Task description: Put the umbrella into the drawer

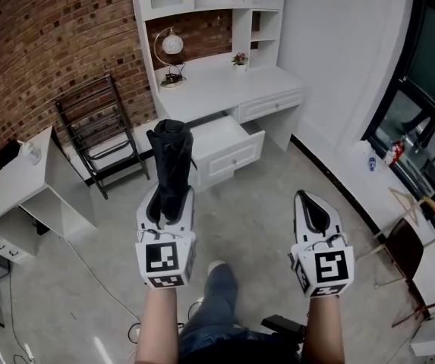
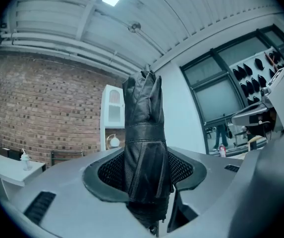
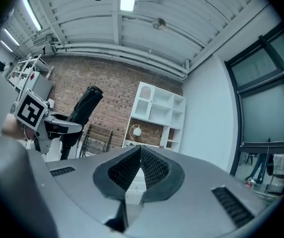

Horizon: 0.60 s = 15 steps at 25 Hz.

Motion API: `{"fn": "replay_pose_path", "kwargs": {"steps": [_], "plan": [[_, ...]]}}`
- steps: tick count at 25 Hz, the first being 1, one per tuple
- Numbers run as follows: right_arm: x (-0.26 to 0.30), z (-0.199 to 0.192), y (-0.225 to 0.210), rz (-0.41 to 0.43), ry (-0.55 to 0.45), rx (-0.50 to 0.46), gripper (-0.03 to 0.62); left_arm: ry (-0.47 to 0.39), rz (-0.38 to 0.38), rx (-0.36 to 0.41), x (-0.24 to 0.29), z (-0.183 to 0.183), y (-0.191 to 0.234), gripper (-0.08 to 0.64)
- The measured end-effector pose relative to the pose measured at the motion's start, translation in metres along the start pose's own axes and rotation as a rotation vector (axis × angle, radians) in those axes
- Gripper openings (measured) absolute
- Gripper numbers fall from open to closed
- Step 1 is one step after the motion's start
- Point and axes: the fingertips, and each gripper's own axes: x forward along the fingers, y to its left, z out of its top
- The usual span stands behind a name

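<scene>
The left gripper (image 1: pixel 168 197) clamps a folded black umbrella (image 1: pixel 171 158), which stands upright between its jaws. Ahead of it and a little to its right, the drawer (image 1: pixel 219 133) of the white desk (image 1: pixel 225 82) stands open. The right gripper (image 1: pixel 309 203), level beside the left, is closed on nothing.

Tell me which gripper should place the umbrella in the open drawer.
Left. The left gripper clamps the black umbrella upright in its fingers, and the open drawer lies ahead of it. The right gripper is shut and empty.
</scene>
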Motion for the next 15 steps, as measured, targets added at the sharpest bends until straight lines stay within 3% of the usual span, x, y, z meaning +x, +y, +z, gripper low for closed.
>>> {"fn": "replay_pose_path", "kwargs": {"steps": [9,15], "plan": [[0.183,-0.015,-0.032,-0.026,0.030,-0.002,0.000,0.022,-0.012,-0.022,0.176,-0.032,0.066,0.225],[0.294,-0.026,-0.039,-0.044,0.069,0.002,0.000,0.060,-0.080,-0.036,0.291,-0.058,0.102,0.225]]}}
